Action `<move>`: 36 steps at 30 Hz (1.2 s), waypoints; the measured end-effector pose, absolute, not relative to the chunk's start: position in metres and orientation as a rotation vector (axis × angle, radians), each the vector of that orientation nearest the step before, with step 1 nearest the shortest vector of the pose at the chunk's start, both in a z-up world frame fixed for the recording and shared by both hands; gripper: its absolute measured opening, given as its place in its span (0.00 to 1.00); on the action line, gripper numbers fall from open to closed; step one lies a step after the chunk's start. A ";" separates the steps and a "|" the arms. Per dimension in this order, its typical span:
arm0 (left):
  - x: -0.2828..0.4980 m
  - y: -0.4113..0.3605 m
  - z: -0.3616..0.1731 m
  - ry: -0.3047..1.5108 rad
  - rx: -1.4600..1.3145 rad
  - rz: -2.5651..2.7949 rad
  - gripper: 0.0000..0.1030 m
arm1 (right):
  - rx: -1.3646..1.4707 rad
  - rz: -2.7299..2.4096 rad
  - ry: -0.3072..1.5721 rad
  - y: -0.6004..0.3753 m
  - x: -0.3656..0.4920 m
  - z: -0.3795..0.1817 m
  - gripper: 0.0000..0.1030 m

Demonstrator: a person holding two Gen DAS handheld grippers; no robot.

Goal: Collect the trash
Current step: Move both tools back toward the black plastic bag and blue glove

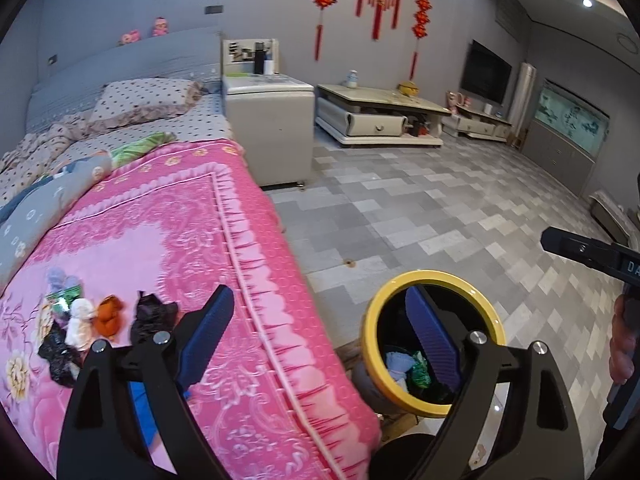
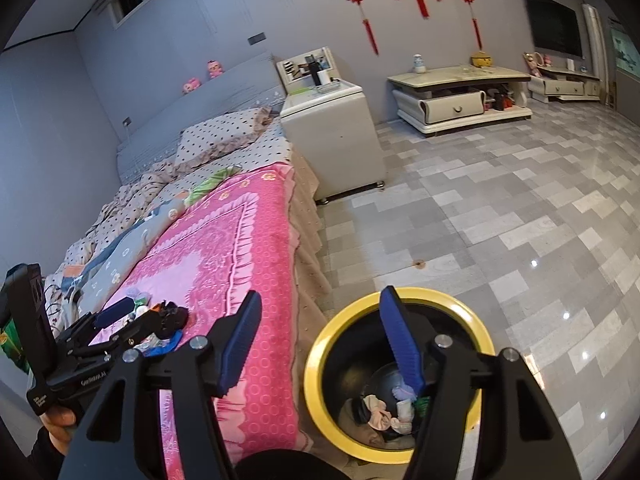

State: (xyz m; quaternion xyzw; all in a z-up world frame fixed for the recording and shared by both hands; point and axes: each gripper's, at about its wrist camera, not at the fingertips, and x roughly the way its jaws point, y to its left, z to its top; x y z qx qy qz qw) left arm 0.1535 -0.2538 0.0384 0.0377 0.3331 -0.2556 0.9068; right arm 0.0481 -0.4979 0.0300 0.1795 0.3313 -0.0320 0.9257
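Note:
Several scraps of trash lie on the pink blanket (image 1: 224, 248): a white wad (image 1: 80, 320), an orange wad (image 1: 108, 316), a black bag (image 1: 152, 314) and a green packet (image 1: 64, 296). My left gripper (image 1: 320, 320) is open and empty, just right of them, straddling the bed's edge and the yellow-rimmed bin (image 1: 370, 320). My right gripper (image 2: 320, 340) is also open and empty, with its right finger over the bin (image 2: 316, 352). Crumpled trash (image 2: 384, 412) lies at the bottom of the bin. The black bag (image 2: 172, 318) shows beyond the left tool.
The bin stands on the grey tiled floor (image 1: 440, 208) against the side of the bed. A white cabinet (image 1: 272, 128) stands at the head of the bed and a low table (image 1: 380, 112) along the wall. A hand (image 1: 622, 340) holds the right tool's black body (image 1: 588, 252).

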 end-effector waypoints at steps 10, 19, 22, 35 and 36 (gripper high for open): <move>0.175 -0.163 0.038 0.692 0.029 -0.364 0.83 | 0.310 0.044 0.709 -0.431 0.081 0.037 0.62; 0.199 -0.077 0.016 0.733 -0.014 -0.197 0.83 | 0.257 0.143 0.758 -0.366 0.123 0.025 0.63; 0.209 -0.049 0.004 0.755 -0.030 -0.148 0.83 | 0.241 0.171 0.775 -0.347 0.136 0.019 0.63; 0.242 0.048 -0.046 0.841 -0.106 0.013 0.83 | 0.187 0.254 0.871 -0.281 0.193 -0.016 0.63; 0.246 0.052 -0.049 0.846 -0.107 0.021 0.83 | 0.182 0.258 0.880 -0.277 0.198 -0.019 0.63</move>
